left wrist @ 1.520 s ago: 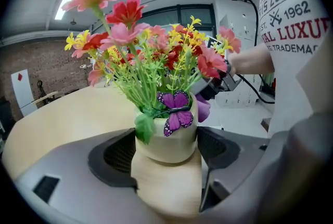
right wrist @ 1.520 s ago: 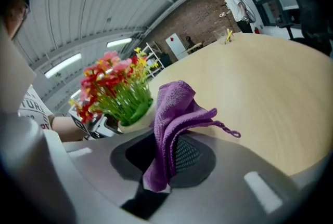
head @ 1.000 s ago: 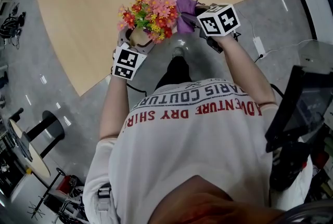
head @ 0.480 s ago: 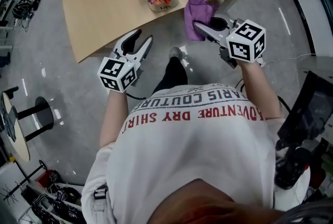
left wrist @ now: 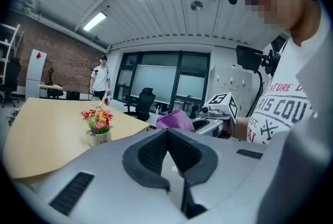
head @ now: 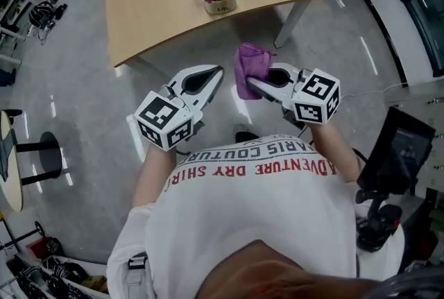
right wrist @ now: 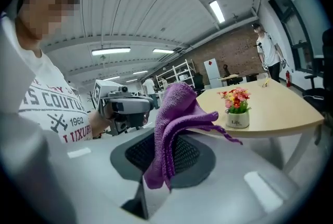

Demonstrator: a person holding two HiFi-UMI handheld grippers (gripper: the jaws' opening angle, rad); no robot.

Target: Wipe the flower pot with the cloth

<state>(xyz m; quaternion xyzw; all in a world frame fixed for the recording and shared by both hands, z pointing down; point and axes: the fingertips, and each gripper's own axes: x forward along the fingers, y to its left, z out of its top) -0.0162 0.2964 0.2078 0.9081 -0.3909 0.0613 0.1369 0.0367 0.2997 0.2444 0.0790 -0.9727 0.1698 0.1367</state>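
Table (head: 152, 6) with flower pot (head: 220, 6) now farther off | left claw (head: 219, 71) just closed, empty | right claw (head: 252, 82) clamps cloth (head: 251, 62)

Flower pot (head: 220, 5) on table (head: 152, 6); cloth (head: 251, 67) in right tool (head: 254, 84), short of table.

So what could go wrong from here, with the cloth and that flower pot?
The cloth hangs loosely from the right gripper over the floor, not the table; it might slip out and get dirty. The flower pot stands near the table's edge, while the left gripper is shut, empty and away from it; a firm wipe with nothing steadying the pot could tip it or push it off.
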